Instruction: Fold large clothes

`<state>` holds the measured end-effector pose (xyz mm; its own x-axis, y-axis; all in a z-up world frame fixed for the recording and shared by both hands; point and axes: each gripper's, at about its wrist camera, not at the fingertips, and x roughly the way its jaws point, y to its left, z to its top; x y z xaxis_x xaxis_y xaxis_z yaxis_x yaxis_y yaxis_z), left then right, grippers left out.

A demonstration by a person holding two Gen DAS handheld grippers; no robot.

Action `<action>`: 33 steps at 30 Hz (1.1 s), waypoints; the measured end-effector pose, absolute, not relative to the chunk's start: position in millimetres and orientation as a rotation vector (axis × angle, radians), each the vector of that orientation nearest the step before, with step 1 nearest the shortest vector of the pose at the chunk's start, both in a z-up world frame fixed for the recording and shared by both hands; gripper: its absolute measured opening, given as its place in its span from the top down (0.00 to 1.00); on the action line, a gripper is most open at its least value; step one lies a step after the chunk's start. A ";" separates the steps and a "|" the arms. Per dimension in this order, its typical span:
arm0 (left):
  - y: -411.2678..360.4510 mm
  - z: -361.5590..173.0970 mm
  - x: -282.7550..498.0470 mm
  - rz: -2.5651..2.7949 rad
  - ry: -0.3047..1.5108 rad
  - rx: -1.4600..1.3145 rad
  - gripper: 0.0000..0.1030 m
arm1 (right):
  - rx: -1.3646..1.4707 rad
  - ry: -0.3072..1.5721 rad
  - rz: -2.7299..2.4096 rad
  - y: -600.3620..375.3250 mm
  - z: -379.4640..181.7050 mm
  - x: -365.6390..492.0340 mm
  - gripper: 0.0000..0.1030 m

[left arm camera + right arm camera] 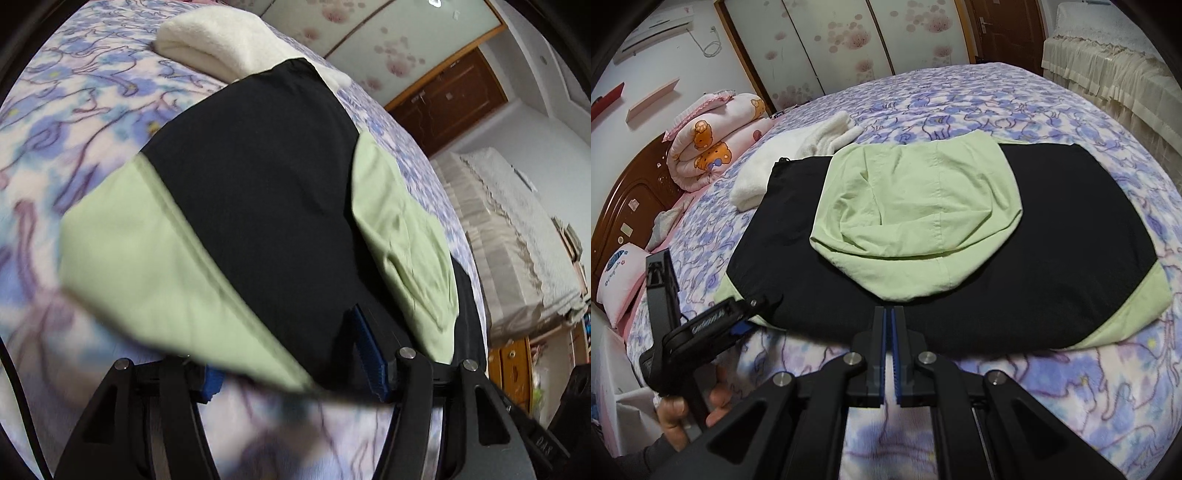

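A black garment with light green sleeves and hood [1034, 236] lies spread on the flowered bedspread [997, 99]. The green hood [912, 206] lies folded over its black back. My left gripper [291, 354] is open, its jaws wide apart around the garment's near edge [258, 221], with the cloth draped over the fingers. It also shows in the right wrist view [753, 314] at the garment's left corner. My right gripper [888, 314] is shut and empty, its tips just at the garment's near black edge.
A folded white towel [798, 155] lies beyond the garment, also in the left wrist view [218, 40]. A rolled pink quilt [713, 144] and pillow [620, 280] sit by the wooden headboard [631, 192]. A cloth-covered cabinet [1115, 62] stands right of the bed.
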<state>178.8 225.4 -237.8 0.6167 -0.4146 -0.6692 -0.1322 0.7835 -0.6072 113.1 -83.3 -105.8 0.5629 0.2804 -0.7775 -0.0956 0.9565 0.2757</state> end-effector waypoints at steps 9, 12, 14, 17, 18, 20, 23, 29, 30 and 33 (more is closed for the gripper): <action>231.4 -224.4 227.0 -0.114 0.810 -0.673 0.46 | 0.175 0.906 0.213 -70.5 -105.7 163.7 0.97; 221.8 -214.0 232.6 -0.075 0.783 -0.609 0.64 | 0.135 0.877 0.179 -66.1 -101.8 189.1 0.97; 212.9 -202.6 228.9 -0.056 0.739 -0.520 0.81 | 0.117 0.866 0.162 -64.5 -102.4 206.9 0.97; 201.6 -185.8 224.0 -0.054 0.692 -0.428 0.86 | 0.106 0.867 0.141 -63.8 -112.4 227.1 0.98; 196.8 -180.0 223.1 -0.055 0.677 -0.405 0.86 | 0.095 0.884 0.131 -62.8 -121.8 232.7 0.98; 188.3 -169.4 223.6 -0.057 0.651 -0.373 0.88 | 0.080 0.942 0.131 -61.0 -144.1 239.0 0.98; 187.6 -153.6 211.6 -0.091 0.628 -0.352 0.89 | 0.103 0.969 0.156 -64.1 -179.5 233.4 0.98; 156.8 -121.2 204.7 -0.142 0.570 -0.254 0.89 | 0.123 0.965 0.177 -69.4 -178.7 232.1 0.98; 151.5 -117.4 204.9 -0.147 0.568 -0.245 0.89 | 0.129 0.968 0.184 -69.6 -178.9 233.3 0.98; 131.9 -104.2 206.9 -0.165 0.569 -0.204 0.89 | 0.179 1.006 0.217 -77.4 -178.5 236.7 0.97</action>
<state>206.9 131.9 -104.2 0.8303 -0.2110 -0.5159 0.0986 0.9666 -0.2367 236.7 -77.4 -178.5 0.5167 0.2616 -0.8152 -0.0972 0.9639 0.2477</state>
